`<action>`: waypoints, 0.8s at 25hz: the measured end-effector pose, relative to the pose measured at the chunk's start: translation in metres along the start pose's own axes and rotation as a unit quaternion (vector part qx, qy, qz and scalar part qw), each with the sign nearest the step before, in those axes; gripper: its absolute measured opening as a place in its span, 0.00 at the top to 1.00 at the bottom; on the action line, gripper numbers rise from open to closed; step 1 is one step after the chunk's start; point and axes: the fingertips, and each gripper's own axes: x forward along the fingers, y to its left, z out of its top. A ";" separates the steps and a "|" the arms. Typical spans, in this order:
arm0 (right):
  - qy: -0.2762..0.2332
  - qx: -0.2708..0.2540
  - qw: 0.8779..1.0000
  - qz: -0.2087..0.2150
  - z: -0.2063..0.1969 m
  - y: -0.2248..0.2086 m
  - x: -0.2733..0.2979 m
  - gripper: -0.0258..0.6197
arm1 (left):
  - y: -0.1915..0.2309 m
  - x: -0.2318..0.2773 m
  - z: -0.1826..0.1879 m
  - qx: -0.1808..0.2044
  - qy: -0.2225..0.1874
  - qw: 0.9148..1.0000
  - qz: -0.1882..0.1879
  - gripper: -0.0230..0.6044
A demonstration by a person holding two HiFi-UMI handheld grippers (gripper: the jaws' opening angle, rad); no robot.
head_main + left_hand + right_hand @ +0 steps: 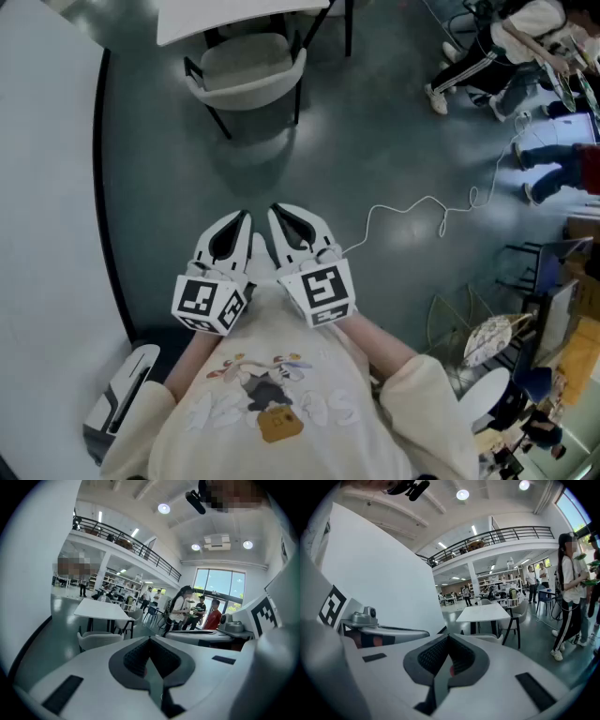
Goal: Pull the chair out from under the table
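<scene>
Inspecting from head view: left gripper (246,216) and right gripper (273,208) are held side by side just in front of the person's cream sweatshirt (272,403), tips close to each other, angled slightly down over grey floor (375,141).

Left gripper view: jaws pressed together, dark pads meeting, nothing between them. Right gripper view: same, jaws closed tight and empty. Marker cubes (208,302) sit at the rear of each tool, nearest the body.

Task item: chair (248,70), pale shell on black legs, stands at top of head view. Its far part is tucked under the white table (225,17), its back rim faces the person. Chair is well apart from both tools, no contact. Same chair (96,639) and table (101,609) show beyond the left tool's tips. Right gripper view shows chair (485,637) low under the table (485,612).

Other obs.: white partition (47,187) runs along the left. Thin white cable (412,206) lies on the floor to the right. Bystanders (487,66) at upper right, and one person (569,588) stands at the right edge of right gripper view.
</scene>
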 end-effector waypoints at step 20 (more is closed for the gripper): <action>0.021 -0.003 1.000 0.002 0.001 0.028 0.046 0.95 | 0.071 -0.031 0.010 -0.042 -0.007 0.999 0.002 0.95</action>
